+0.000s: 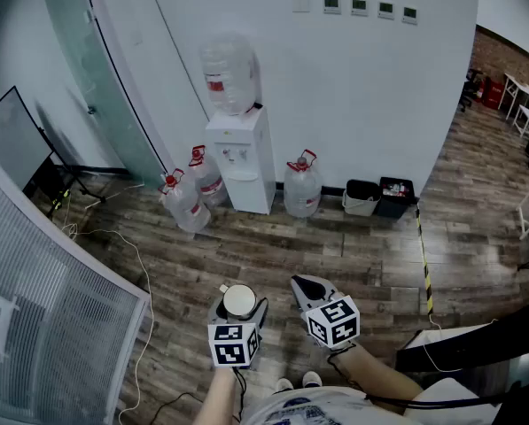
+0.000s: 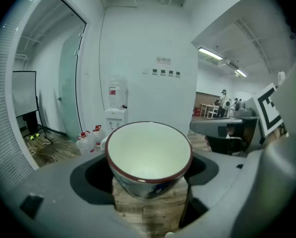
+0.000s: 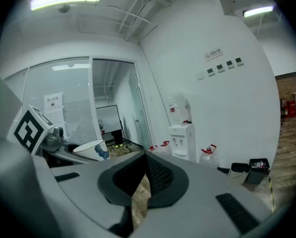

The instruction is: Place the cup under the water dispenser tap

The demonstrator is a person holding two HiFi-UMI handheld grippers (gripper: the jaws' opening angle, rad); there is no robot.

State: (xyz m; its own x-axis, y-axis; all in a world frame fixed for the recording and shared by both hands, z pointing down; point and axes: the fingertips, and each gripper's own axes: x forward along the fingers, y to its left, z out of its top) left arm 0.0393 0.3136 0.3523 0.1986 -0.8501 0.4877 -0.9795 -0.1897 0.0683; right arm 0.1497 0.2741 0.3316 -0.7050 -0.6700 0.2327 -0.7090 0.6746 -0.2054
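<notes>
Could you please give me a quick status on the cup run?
Left gripper shut on cup; right gripper shut, empty. Cup upright, not yet at water dispenser. Floor bottles flank dispenser, tap front unblocked.

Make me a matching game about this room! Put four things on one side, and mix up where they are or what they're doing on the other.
Things:
1. white cup with a dark red rim
2. white box-shaped water dispenser
3. black plastic bin
4. right gripper

Places or states:
a. jaws together, nothing held
b. held between the left gripper's jaws
c. standing under a big clear bottle
d. on the floor beside a pale bin

Pairs: 1-b, 2-c, 3-d, 4-a
</notes>
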